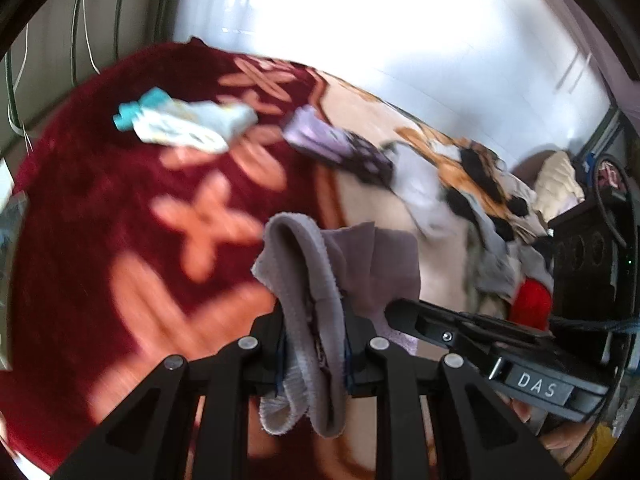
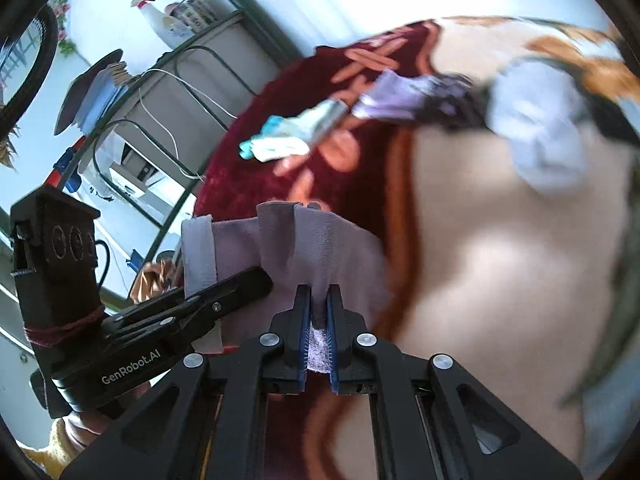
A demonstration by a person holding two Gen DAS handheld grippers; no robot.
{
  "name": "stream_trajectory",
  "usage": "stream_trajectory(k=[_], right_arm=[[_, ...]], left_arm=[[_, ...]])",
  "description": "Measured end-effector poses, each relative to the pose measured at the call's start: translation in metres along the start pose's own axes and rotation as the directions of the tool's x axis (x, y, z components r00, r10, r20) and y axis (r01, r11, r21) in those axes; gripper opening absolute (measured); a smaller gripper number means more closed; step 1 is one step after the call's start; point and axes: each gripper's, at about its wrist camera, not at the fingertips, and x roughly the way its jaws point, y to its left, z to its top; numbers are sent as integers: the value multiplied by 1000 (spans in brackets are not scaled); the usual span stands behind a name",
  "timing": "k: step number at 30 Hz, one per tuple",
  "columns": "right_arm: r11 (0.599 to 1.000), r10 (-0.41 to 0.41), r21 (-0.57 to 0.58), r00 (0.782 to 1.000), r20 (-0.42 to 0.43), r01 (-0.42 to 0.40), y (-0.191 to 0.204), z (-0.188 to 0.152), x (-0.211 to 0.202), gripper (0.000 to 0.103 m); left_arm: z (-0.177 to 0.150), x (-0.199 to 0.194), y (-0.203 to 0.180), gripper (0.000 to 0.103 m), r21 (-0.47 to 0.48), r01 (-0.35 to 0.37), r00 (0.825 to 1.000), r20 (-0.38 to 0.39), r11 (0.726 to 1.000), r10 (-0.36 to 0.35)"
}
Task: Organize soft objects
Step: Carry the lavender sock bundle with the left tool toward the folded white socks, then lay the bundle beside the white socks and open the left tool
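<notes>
Gripping one grey sock [image 1: 320, 280] with both sets of jaws, left gripper [image 1: 314, 344] and right gripper [image 2: 319, 320] clamped shut on it, raised above red patterned blanket [image 1: 100, 200].

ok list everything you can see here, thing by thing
grey sock: one, grey, held up between both tools over the blanket
blanket: one, dark red and cream with orange flowers, under everything
white sock: one, white with teal cuff, on the red part
purple sock: one, lilac and dark, beside the white sock
clothes pile: one, mixed grey, white and red, at the blanket's right edge
spray bottle: one, white, on the shelf top
left tool: one, black, shut on the grey sock
right tool: one, black with blue pads, shut on the grey sock
</notes>
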Motion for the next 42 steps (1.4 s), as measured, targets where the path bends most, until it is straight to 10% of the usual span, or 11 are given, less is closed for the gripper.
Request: stream_trajectory(k=[14,18,24,33,42], right_arm=[[1000,13,-29,1000,0,-13,35,79,83,7],[992,124,-14,992,2,-124,51,88,83,7],[918,385,80,922,48,-388,55,90,85,7],[986,91,143,995,-52,-82,-33,59,104,7],[997,-73,15,994,-83,74,-28,61,106,7]], left_arm=[[73,29,81,21,-32,-78,997,20,996,78],[82,-7,94,21,-59,-80,994,70,995,84],[96,-51,114,21,-111,-50,991,117,993,63],[63,59,89,22,-128,19,999,-38,992,-24],[61,53,89,54,0,-196,981,-8,981,196]])
